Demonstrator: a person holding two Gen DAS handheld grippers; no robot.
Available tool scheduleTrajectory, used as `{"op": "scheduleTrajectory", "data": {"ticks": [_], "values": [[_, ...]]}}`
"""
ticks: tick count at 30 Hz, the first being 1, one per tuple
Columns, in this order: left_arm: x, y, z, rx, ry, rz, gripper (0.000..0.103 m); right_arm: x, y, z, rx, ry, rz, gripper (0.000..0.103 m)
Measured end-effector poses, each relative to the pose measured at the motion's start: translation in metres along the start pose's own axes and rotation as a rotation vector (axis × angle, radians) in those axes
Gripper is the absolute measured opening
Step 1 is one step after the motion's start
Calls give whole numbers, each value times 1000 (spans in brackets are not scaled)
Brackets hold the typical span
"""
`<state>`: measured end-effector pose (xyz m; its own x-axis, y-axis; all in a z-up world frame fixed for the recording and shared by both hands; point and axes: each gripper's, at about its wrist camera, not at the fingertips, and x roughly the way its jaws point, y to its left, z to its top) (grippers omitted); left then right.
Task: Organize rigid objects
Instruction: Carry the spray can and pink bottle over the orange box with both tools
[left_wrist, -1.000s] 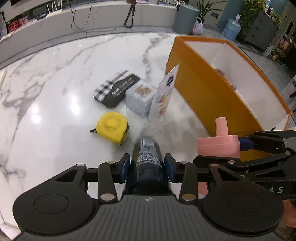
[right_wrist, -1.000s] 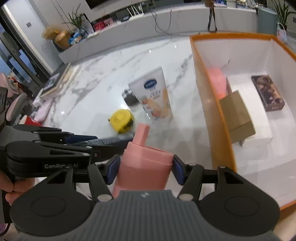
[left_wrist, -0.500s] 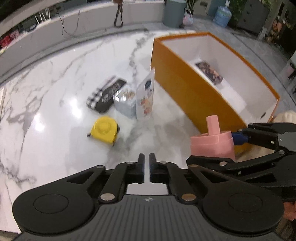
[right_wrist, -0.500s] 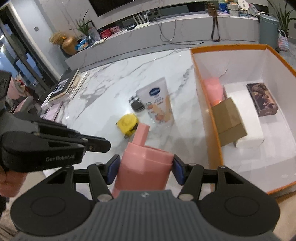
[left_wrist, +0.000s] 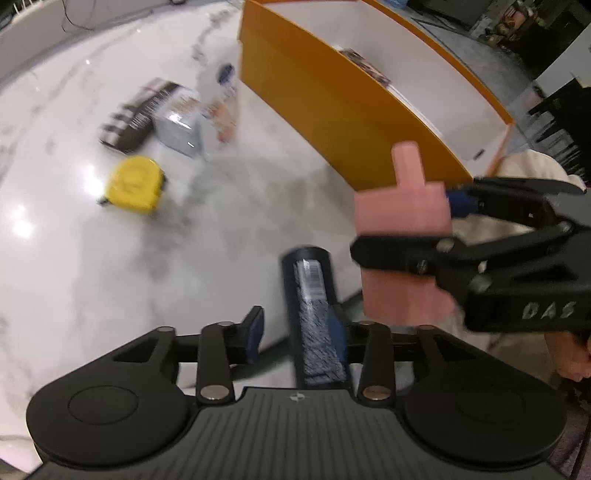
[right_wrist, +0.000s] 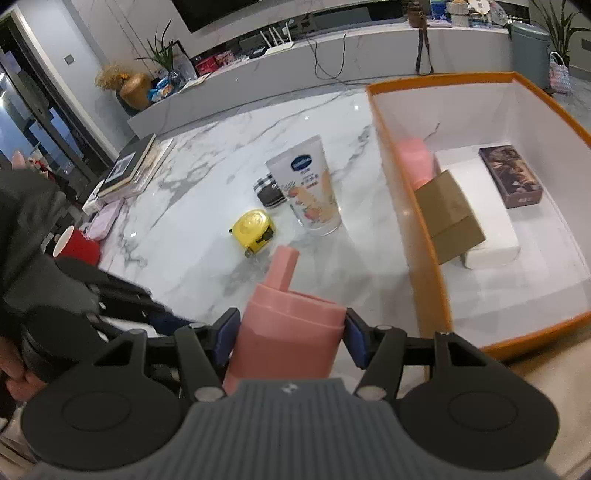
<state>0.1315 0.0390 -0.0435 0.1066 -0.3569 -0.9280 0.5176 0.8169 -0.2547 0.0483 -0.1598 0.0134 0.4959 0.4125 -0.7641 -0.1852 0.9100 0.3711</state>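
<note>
Glossy marble tabletop (right_wrist: 207, 177) under smooth pink bottle (right_wrist: 284, 332)

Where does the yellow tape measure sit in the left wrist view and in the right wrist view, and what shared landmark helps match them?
Left wrist view: the yellow tape measure lies left of centre on the marble table, nearer the camera than the tube and boxes.
Right wrist view: it lies centre-left, just left of the standing lotion tube.
Shared landmark: the orange box, to the right of it in both.
</note>
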Motion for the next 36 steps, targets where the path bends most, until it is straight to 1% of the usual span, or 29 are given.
{"op": "scheduleTrajectory", "data": {"ticks": [2,5,9,14,17,18,21,24,29,33,36], "values": [[8,-3,-2,-9,3,-2,50,-9,0,0,-10,-25,-16,60],[21,-4,-1,-20,8,3,50,-25,0,2,-21,-63,-15,60],[34,-6,4,-29,33,11,50,-45,2,11,-57,-129,-41,60],[45,-7,10,-48,65,24,50,-64,-7,22,-54,-194,-70,60],[53,-9,12,-53,95,35,50,-73,-16,27,-47,-229,-100,60],[55,-9,12,-54,101,33,47,-75,-20,29,-44,-236,-114,60],[55,-10,12,-54,97,50,46,-75,-32,33,-37,-243,-163,60],[49,-13,14,-39,65,67,46,-72,-47,36,-30,-240,-219,60],[23,-18,24,-28,-15,73,46,-61,-73,43,-22,-229,-286,60],[-5,-27,43,-13,-108,61,46,-50,-89,48,-19,-202,-315,60],[-28,-43,62,12,-185,39,46,-46,-98,51,-18,-202,-328,60]]}}
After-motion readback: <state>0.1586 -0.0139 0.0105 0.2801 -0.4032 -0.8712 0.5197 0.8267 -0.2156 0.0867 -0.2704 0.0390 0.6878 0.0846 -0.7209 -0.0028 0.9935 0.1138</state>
